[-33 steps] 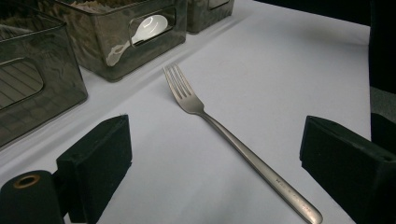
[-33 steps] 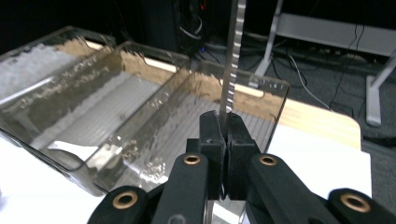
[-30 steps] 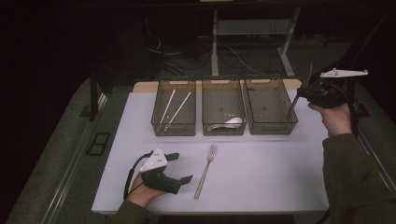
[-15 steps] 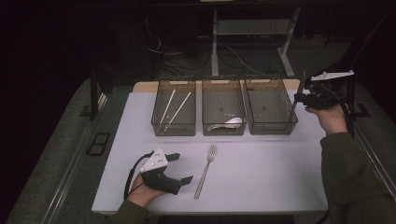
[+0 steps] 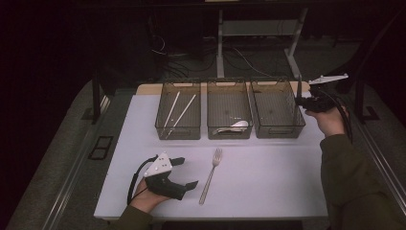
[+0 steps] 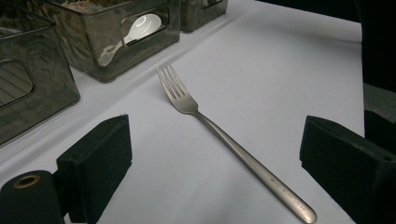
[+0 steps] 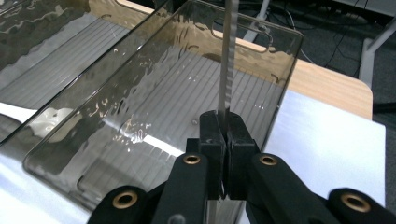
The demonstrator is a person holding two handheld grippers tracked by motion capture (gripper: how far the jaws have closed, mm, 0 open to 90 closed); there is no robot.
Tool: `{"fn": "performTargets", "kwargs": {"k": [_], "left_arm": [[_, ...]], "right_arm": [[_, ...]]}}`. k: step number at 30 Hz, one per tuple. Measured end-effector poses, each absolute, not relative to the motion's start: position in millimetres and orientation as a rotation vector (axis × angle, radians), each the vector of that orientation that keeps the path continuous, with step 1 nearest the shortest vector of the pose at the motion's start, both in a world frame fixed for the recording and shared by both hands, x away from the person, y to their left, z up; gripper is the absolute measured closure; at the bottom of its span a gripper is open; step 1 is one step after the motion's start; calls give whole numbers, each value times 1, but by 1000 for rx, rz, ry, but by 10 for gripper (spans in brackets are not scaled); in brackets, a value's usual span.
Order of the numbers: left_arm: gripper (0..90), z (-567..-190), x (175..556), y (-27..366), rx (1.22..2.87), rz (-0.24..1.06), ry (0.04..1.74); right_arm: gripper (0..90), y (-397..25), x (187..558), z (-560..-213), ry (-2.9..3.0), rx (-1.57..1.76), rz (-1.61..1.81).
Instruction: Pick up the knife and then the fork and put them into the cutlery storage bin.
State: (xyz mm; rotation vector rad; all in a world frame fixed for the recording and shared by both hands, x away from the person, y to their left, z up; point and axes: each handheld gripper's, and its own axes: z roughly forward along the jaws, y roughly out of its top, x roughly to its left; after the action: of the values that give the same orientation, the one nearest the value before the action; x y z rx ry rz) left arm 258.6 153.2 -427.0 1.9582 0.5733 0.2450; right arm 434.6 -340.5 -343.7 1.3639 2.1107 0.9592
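Right tool, now nearer the bin, knife upright between its jaws.

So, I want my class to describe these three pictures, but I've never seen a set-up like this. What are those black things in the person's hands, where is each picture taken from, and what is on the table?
A person holds a hand-held gripper in each hand; there is no robot arm. The high view looks down from above the table. The other two pictures come from small cameras riding on each gripper, looking along its black jaws.

On the white table stand three clear bins. The left bin holds two pale sticks, probably chopsticks; the middle bin holds a white spoon; the right bin looks empty. A metal fork lies loose on the table.

The left gripper is open, its jaws either side of the fork's handle without touching it. The right gripper is shut on a thin serrated knife, held upright beside the right bin.
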Motion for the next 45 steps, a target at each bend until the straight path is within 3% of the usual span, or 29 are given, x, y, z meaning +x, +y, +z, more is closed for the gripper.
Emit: {"fn": "performTargets", "kwargs": {"k": [38,45], "left_arm": [[85,-426,259,154,1940,234,577],[85,-426,259,154,1943,235,575]], "right_arm": [[873,-295,489,-397,2222,1363,803],[786,-298,488,-396,2214,1387,822]]}}
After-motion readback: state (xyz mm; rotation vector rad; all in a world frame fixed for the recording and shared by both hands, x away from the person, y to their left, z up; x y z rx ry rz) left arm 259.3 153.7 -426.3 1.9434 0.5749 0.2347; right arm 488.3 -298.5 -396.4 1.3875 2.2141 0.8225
